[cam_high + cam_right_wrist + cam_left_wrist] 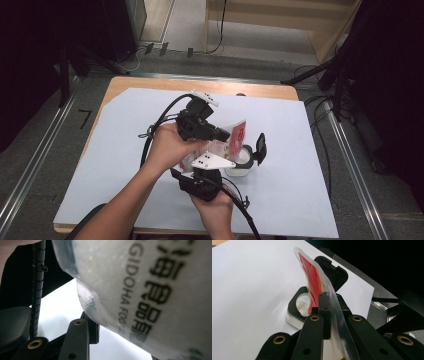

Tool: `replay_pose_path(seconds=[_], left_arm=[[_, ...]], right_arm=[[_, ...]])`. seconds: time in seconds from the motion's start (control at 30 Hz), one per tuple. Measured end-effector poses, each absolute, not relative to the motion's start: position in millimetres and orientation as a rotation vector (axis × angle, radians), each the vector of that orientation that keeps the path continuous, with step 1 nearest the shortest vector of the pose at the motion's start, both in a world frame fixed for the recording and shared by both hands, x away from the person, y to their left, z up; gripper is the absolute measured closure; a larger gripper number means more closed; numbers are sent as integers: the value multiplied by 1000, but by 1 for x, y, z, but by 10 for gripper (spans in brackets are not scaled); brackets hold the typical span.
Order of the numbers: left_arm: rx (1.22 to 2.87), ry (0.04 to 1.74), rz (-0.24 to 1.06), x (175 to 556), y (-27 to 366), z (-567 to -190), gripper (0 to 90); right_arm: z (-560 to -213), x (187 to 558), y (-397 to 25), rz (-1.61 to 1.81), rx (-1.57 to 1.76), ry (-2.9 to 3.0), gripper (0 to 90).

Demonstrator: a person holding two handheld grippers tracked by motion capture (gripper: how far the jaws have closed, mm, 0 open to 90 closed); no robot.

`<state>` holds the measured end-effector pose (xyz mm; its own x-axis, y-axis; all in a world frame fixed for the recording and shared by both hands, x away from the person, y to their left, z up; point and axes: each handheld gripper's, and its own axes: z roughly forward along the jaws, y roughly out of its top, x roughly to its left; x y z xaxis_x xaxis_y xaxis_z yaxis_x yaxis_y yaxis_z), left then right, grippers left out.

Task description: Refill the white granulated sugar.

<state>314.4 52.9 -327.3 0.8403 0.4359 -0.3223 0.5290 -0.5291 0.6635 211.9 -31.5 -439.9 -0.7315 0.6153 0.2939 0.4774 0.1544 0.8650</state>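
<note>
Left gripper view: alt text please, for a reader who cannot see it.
The left claw is shut on a clear packet with red contents, held upright. Behind it, on white paper, sits a clear container with a black rim and its black lid flipped open.

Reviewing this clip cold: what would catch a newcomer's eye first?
The red-and-clear plastic food packet stands out, held up near the middle of the white sheet between the left gripper and right gripper, both shut on it. Just beyond it, on the sheet, sits a clear container with a black rim, its black hinged lid standing open. In the right gripper view, printed black lettering on the packet looms close.
</note>
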Motion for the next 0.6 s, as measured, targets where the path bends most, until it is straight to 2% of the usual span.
replay_pose_path(seconds=[0.6], left_arm=[[2205,700,-141,314,51,-327,881]], right_arm=[[-439,212,-33,1642,1095,2282,633]])
